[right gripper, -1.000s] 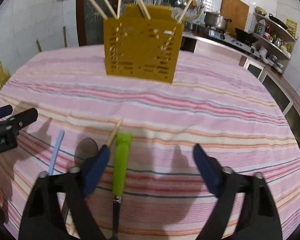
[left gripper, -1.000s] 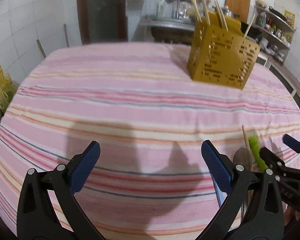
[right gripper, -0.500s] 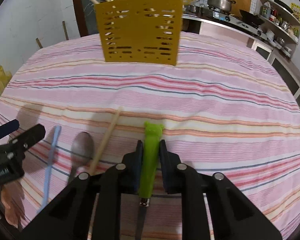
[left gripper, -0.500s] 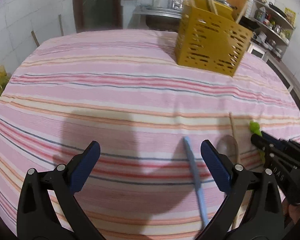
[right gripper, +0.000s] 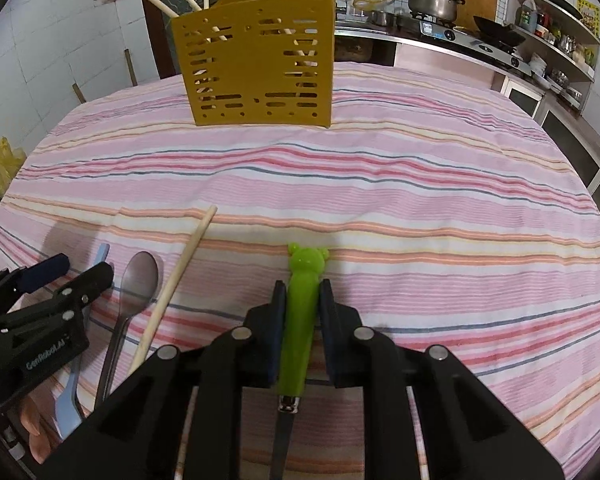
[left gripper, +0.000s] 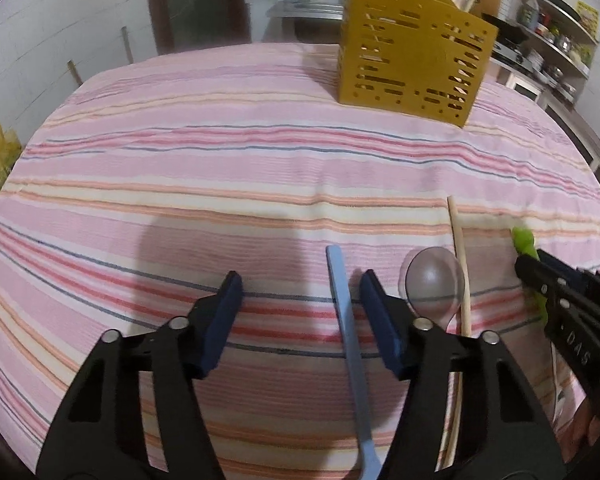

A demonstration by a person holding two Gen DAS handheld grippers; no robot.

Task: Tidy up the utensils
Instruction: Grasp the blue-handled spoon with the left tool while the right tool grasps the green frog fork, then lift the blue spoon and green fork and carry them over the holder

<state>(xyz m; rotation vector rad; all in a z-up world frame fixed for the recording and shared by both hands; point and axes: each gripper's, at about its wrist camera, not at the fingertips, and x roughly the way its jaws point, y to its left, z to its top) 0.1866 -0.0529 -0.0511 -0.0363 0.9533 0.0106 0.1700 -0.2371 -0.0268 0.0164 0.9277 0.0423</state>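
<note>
Right gripper (right gripper: pixel 302 300) is pinching the green handle (right gripper: pixel 300 320) of a utensil, pads pressed on both sides just below its bear-shaped end; the metal shaft is trailing back under the gripper, working end hidden. The utensil is lying on the striped cloth (right gripper: pixel 420 208).

Left gripper (left gripper: pixel 300 296) is standing spread over the blue handle (left gripper: pixel 346 320), which is running between the fingers, nearer the right one; contact cannot be told.

Spoon (left gripper: pixel 434 284) is lying bowl-forward just right of the blue handle, with a chopstick (left gripper: pixel 460 268) beside it, both flat on the cloth.

Yellow caddy (right gripper: pixel 256 68) is sitting upright at the far side of the table, well apart from the loose utensils, with several chopsticks sticking out of its top.
</note>
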